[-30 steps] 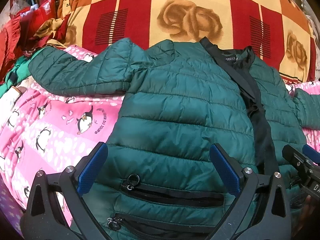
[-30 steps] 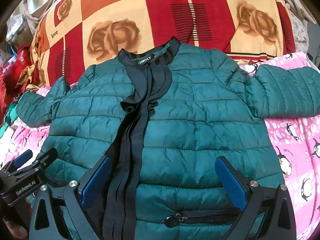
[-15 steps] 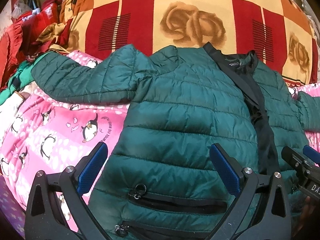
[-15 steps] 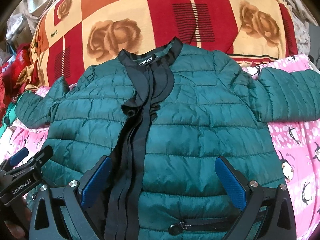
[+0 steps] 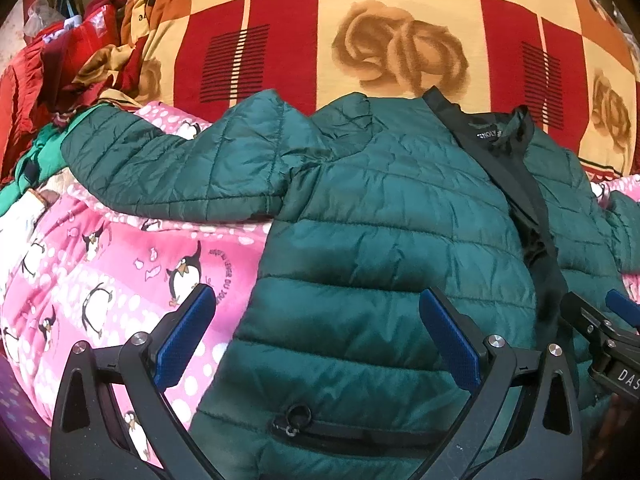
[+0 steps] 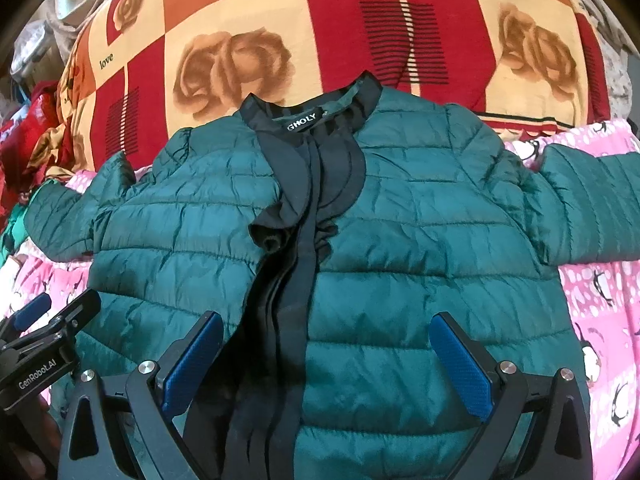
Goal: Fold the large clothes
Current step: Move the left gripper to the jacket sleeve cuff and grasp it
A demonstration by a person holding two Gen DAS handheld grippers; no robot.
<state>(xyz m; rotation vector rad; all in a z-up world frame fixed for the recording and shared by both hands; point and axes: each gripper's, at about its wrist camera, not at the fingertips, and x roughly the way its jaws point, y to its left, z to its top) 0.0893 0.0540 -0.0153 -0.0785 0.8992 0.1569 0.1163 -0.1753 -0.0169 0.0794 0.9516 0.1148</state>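
A dark green quilted jacket [image 5: 384,216] lies face up on the bed, front closed with a black placket, both sleeves spread sideways; it also shows in the right wrist view [image 6: 420,240]. Its left sleeve [image 5: 180,172] lies on the pink blanket, its right sleeve [image 6: 588,204] reaches right. My left gripper [image 5: 316,332] is open and empty above the jacket's lower left side. My right gripper [image 6: 328,356] is open and empty above the lower front, near the placket [image 6: 296,288]. Each gripper's tip shows at the edge of the other view.
A pink penguin-print blanket [image 5: 100,280] lies under the jacket. A red, orange and cream checked blanket with roses [image 5: 400,40] covers the far side. A heap of red and green clothes [image 5: 36,92] sits at the far left.
Both grippers have moved forward over the jacket toward the collar. The pocket zippers have slid toward the bottom of both views. Both stay open.
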